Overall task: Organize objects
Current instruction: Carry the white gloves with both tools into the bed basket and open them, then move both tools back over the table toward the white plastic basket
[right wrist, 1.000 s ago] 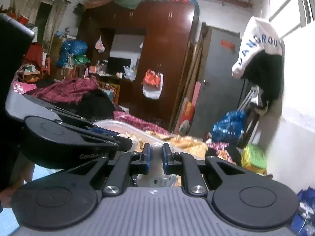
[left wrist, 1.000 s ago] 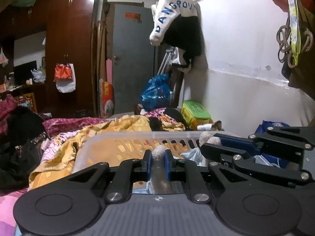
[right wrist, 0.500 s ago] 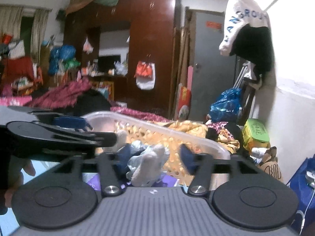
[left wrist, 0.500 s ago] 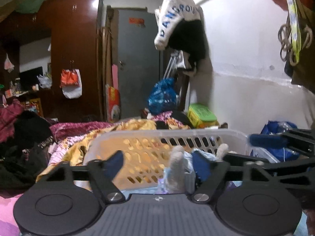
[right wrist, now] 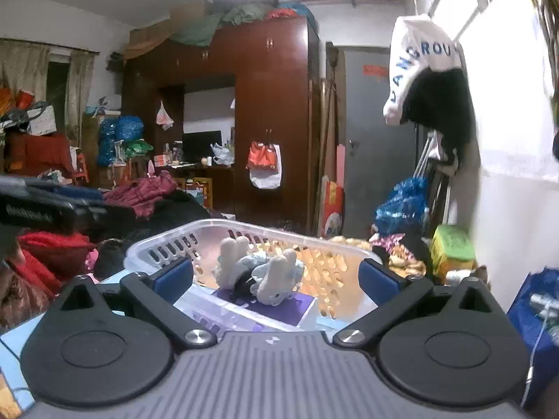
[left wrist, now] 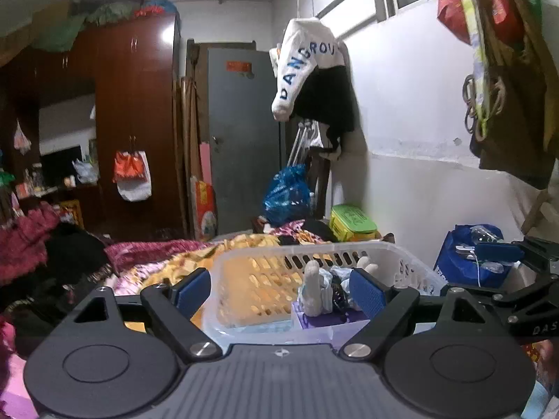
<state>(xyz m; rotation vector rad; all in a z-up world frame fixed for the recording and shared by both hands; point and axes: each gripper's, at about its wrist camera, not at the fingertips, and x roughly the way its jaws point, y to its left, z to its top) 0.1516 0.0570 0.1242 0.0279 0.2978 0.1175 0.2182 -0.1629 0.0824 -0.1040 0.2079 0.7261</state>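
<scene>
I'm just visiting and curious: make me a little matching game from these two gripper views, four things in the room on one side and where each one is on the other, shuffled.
Things:
1. plush toy
2. white sweater
3. green box
4. orange and white bag

Places:
A. hanging on the brown wardrobe door
B. lying in the white basket on a purple box
C. hung high on the rail by the window
D. low against the white wall, beyond the basket

Pairs: 1-B, 2-C, 3-D, 4-A
</scene>
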